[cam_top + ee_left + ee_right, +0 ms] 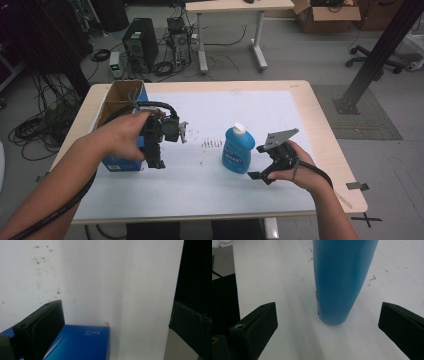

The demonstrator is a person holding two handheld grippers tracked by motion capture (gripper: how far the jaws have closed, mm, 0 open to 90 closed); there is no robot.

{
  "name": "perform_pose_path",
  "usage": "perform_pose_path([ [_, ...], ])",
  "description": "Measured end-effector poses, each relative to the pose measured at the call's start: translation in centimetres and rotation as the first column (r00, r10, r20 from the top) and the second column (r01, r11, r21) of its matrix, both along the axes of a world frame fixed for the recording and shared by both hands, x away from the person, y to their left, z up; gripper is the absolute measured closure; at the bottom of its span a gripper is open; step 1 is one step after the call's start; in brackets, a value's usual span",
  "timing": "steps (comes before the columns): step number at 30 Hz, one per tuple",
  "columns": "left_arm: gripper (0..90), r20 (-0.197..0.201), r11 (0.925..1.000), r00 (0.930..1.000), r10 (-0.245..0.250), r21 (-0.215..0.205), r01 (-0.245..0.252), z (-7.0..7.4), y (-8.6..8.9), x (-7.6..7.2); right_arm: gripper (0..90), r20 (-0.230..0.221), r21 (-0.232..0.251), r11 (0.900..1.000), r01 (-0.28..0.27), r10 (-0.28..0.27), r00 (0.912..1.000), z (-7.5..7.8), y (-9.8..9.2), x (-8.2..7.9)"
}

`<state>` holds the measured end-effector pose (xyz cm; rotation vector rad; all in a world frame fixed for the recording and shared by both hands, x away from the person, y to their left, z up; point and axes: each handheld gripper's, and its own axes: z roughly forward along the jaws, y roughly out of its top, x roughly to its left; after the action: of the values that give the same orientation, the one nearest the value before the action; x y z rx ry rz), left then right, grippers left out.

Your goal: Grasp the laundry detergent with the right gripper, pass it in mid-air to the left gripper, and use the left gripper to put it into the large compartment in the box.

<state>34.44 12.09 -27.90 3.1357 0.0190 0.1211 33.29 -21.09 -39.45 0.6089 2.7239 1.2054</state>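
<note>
Grabbing has not begun yet: the blue bottle stands alone in the middle of the frame, the right gripper waits beside it spread wide, and the left gripper, also spread, hangs by the blue box.

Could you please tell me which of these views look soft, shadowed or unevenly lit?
Right gripper view: the blue plastic bottle close up looks soft; left gripper view: a broad shadow band crosses the white table mat; high view: evenly lit, sharp.
</note>
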Motion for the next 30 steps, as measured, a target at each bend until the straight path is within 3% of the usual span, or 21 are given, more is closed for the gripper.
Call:
perform_pose_path([
  [9, 0.2, 0.003, 1.0, 1.0, -0.002, -0.005, 0.002, 0.1, 0.0, 0.0, 1.9, 0.02, 0.058, 0.998, 0.026, -0.027, 0.9994, -0.7, 0.4, -0.1],
  [11, 0.2, 0.003, 1.0, 1.0, -0.001, -0.008, 0.001, 0.1, 0.0, 0.0, 1.8, 0.047, 0.085, 0.995, 0.056, -0.061, 0.9971, -1.0, 0.6, 0.0],
  [18, 0.2, -0.003, 0.9999, 1.0, 0.0, -0.01, 0.0, -0.2, 0.0, 0.0, 1.3, 0.056, 0.136, 0.988, 0.069, -0.077, 0.9955, -1.6, 1.1, 0.1],
  [30, 0.2, -0.005, 0.9999, 1.0, -0.005, -0.011, 0.005, -0.4, 0.0, -0.3, 1.1, 0.075, 0.174, 0.982, 0.074, -0.088, 0.9933, -1.4, 1.7, 0.9],
])
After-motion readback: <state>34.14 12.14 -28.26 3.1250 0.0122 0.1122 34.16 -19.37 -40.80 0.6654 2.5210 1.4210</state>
